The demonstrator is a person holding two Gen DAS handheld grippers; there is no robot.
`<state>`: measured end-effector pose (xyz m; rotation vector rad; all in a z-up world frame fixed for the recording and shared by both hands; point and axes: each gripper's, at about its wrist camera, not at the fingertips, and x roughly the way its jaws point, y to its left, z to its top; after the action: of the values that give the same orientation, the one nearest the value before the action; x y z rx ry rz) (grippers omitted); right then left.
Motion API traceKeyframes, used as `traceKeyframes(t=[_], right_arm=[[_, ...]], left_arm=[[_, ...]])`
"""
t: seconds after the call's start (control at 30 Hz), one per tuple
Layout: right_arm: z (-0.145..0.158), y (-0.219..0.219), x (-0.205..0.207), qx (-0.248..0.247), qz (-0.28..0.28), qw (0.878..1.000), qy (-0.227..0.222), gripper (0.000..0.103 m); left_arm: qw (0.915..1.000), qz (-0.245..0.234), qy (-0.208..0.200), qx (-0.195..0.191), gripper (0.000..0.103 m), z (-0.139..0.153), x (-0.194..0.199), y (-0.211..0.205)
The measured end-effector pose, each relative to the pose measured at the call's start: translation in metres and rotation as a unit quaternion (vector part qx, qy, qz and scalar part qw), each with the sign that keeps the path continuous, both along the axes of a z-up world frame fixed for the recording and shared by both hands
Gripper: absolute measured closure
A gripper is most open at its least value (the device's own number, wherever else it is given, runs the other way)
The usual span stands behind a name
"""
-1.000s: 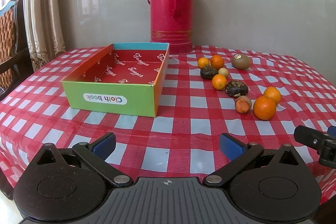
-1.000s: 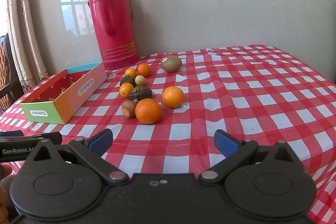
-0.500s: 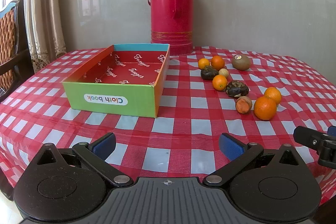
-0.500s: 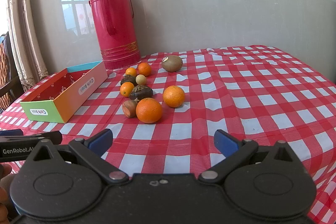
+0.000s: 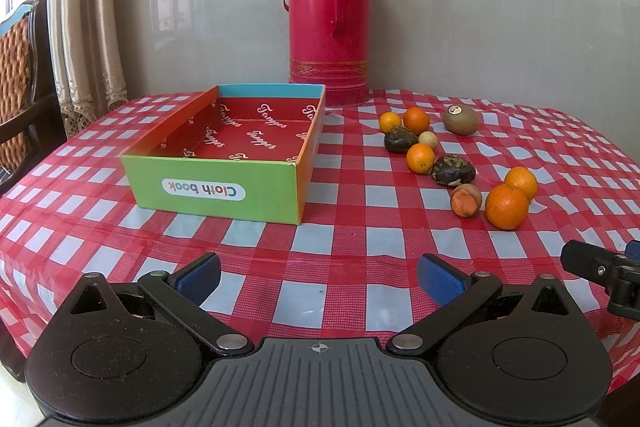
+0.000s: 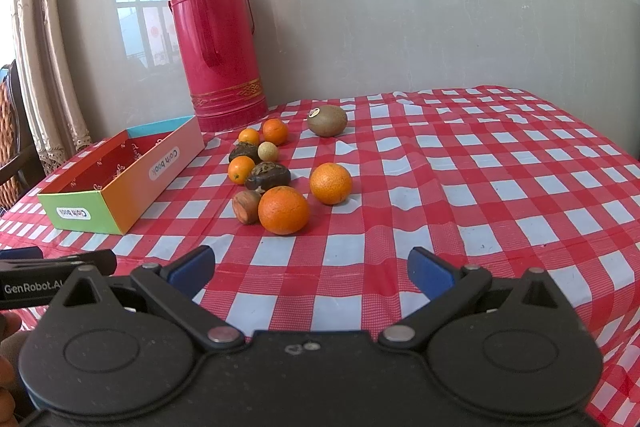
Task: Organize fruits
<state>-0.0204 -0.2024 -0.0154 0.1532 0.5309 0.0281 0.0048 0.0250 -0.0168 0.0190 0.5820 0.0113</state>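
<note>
A cluster of fruit lies on the red checked tablecloth: several oranges, with the biggest orange [image 6: 283, 210] [image 5: 506, 206] nearest, a kiwi [image 6: 327, 121] [image 5: 461, 120] at the back, two dark fruits [image 6: 267, 175] and a brown one [image 6: 247, 206]. An open "Cloth book" box [image 5: 224, 189] [image 6: 120, 189] with nothing in it stands left of the fruit. My left gripper [image 5: 319, 277] is open and empty, over the table's front edge, short of the box. My right gripper [image 6: 311, 267] is open and empty, in front of the fruit.
A tall red thermos [image 5: 328, 7] [image 6: 218, 39] stands at the back against the wall. A chair [image 5: 20, 79] and curtains stand left of the table. The table [image 6: 500, 167] stretches right of the fruit.
Both grippers have shifted only slightly; the right one has edged a little toward the fruit. Nothing was taken hold of or moved.
</note>
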Motion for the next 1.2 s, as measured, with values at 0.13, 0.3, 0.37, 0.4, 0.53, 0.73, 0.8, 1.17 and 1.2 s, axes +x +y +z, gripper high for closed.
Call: traceKeyframes(t=[0.13,0.3,0.37,0.4,0.53,0.73,0.8,1.17,1.2], right_arm=[[0.000,0.000,0.000,0.000,0.000,1.000,0.000,0.006],[0.000,0.000,0.000,0.000,0.000,1.000,0.000,0.006],[0.000,0.000,-0.001,0.000,0.000,1.000,-0.001,0.006],[0.000,0.000,-0.001,0.000,0.000,1.000,-0.001,0.006],[0.001,-0.001,-0.001,0.003,-0.002,1.000,-0.002,0.006],[0.002,-0.005,-0.003,0.013,-0.009,1.000,-0.006,0.006],[0.003,-0.008,-0.004,0.020,-0.013,1.000,-0.010,0.006],[0.006,-0.029,-0.011,0.064,-0.039,0.997,-0.032,0.006],[0.007,-0.031,-0.012,0.068,-0.040,0.996,-0.034,0.006]], left_arm=[[1.0000,0.000,-0.001,0.000,0.000,0.000,0.000,0.000],[1.0000,0.000,-0.001,0.000,0.000,0.000,-0.001,0.001],[1.0000,0.000,-0.002,0.000,0.000,0.000,-0.001,0.000],[1.0000,0.000,-0.002,0.001,0.000,0.000,-0.001,0.000],[1.0000,-0.003,-0.004,0.005,0.000,0.000,-0.002,-0.001],[0.9996,-0.014,-0.012,0.020,0.000,0.002,-0.005,-0.008],[0.9994,-0.017,-0.017,0.027,0.000,0.003,-0.007,-0.011],[0.9975,-0.050,-0.022,0.045,0.000,0.012,-0.009,-0.020],[0.9971,-0.055,-0.023,0.048,0.000,0.013,-0.009,-0.022]])
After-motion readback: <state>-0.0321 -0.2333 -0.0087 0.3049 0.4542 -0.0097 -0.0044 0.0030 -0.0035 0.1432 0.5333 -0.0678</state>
